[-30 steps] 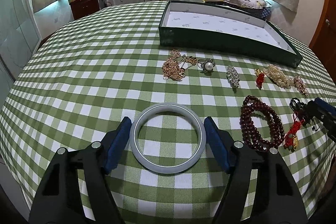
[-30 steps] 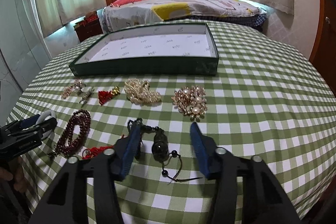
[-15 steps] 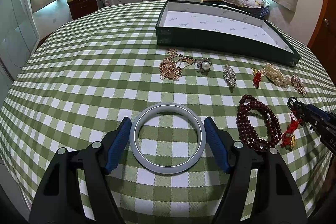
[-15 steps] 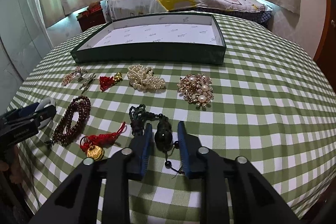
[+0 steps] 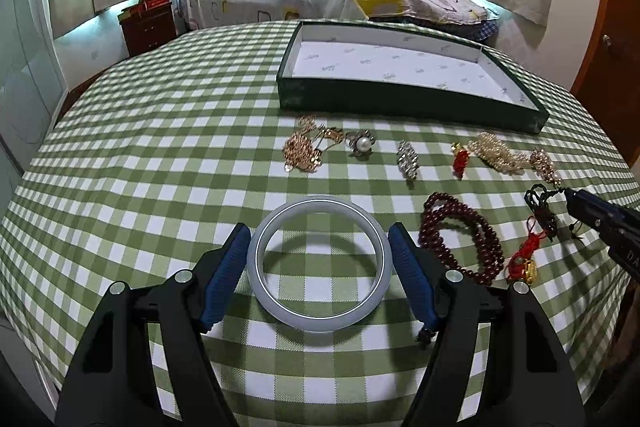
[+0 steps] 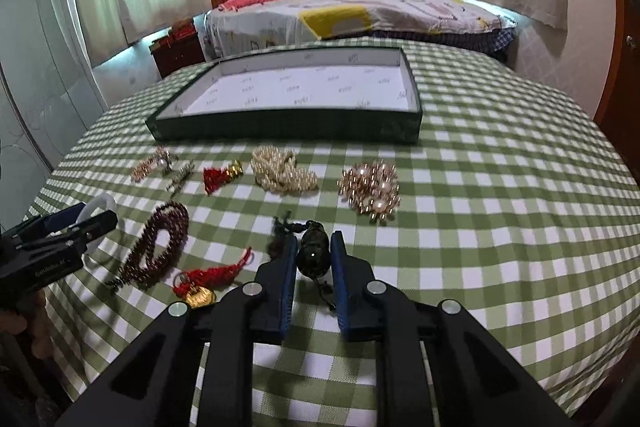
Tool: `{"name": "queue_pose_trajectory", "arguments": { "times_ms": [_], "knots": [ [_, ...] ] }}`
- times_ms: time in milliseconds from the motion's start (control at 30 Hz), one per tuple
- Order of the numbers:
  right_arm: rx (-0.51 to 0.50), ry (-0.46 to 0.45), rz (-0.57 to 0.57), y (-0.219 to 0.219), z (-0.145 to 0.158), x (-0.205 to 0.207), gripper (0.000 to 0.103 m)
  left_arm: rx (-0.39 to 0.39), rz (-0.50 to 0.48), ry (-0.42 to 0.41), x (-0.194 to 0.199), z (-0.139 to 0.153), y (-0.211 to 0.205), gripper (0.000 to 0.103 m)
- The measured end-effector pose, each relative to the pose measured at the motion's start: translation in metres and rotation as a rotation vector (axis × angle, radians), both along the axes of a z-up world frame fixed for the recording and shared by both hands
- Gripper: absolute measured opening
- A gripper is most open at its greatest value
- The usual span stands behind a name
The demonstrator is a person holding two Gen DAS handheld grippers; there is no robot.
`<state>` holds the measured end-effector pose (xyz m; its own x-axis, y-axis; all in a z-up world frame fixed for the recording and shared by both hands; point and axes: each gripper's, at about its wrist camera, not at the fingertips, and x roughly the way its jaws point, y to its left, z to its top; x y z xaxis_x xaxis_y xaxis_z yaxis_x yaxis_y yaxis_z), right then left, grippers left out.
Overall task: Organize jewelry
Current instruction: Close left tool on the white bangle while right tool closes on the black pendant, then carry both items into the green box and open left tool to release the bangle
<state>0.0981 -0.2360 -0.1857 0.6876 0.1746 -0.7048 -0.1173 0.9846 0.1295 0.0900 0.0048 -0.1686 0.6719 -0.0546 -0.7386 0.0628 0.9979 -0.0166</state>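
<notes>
A bedroom table under a green-and-white checked cloth [image 5: 160, 155] fills both views, a shallow dark-green tray [image 6: 280, 125] with a white printed lining sitting upper centre. At lower centre of the left view, the left gripper [image 5: 318, 259] brackets a pale grey bangle [image 5: 318, 319], its blue pads touching the rim on both sides. At lower centre of the right view, the right gripper [image 6: 314, 255] pinches a dark bead pendant [image 6: 314, 253]. Dark red prayer beads [image 6: 160, 243], a pearl strand [image 6: 282, 175] and a pearl brooch [image 6: 372, 189] lie in front of the tray.
</notes>
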Motion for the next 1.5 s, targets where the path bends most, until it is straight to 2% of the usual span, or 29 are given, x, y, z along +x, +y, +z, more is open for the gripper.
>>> {"name": "queue_pose_trajectory", "arguments": {
  "times_ms": [167,500,733,967,1100,1367,1500],
  "knots": [
    [0.005,-0.059,0.002,0.001,0.019,-0.003,0.018,-0.011,-0.013,-0.029,0.000,0.014,-0.004,0.069],
    [0.015,-0.186,-0.011,-0.002,0.062,0.003,0.018,-0.097,-0.015,-0.077,0.021,0.050,-0.004,0.069],
    [0.031,-0.252,-0.031,-0.011,0.085,0.034,0.018,-0.100,-0.022,-0.140,0.057,0.077,-0.013,0.069],
    [0.046,-0.280,-0.044,-0.017,0.095,0.087,0.018,-0.109,-0.039,-0.175,0.110,0.095,-0.026,0.069],
    [0.050,-0.254,-0.054,-0.021,0.084,0.115,0.018,-0.098,-0.055,-0.162,0.142,0.086,-0.037,0.069],
    [0.022,-0.095,-0.071,-0.022,0.027,0.154,0.018,-0.061,-0.061,-0.018,0.191,0.025,-0.046,0.069],
    [0.015,-0.033,-0.079,-0.025,0.012,0.162,0.018,-0.042,-0.052,0.029,0.203,0.005,-0.043,0.069]
  ]
}}
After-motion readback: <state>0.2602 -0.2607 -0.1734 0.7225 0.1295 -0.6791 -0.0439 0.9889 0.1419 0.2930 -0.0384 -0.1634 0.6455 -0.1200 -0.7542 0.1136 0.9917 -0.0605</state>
